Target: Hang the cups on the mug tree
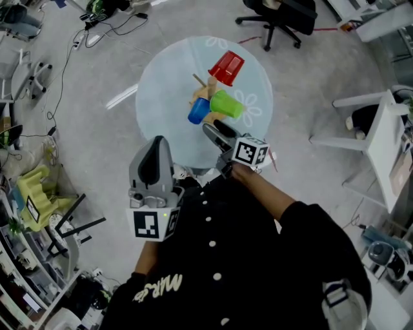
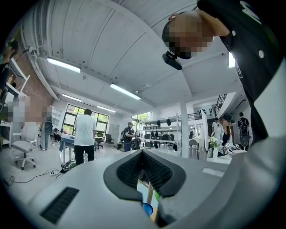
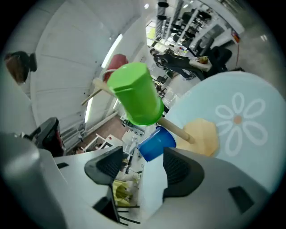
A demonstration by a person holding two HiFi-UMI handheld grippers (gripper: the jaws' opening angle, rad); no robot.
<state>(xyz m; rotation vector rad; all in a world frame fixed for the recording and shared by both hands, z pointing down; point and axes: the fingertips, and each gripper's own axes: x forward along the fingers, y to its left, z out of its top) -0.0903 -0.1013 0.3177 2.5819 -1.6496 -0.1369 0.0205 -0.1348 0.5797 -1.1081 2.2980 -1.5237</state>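
Observation:
A wooden mug tree (image 1: 201, 84) stands on the round pale-blue table (image 1: 161, 90). It carries a red cup (image 1: 226, 67), a green cup (image 1: 226, 104) and a blue cup (image 1: 198, 111). My right gripper (image 1: 216, 132) hovers over the table's near edge, just short of the tree. In the right gripper view its jaws stand open (image 3: 143, 154) with nothing between them. The blue cup (image 3: 154, 143) hangs just beyond the tips, below the green cup (image 3: 134, 94). My left gripper (image 1: 157, 140) is held off the table, tilted upward, jaws shut (image 2: 143, 153) and empty.
A black office chair (image 1: 277, 16) stands beyond the table. White furniture (image 1: 381, 135) is at the right, and cables (image 1: 97, 32) lie on the floor at the upper left. A yellow-green object (image 1: 35, 187) sits at the left. People (image 2: 84, 134) stand farther off in the room.

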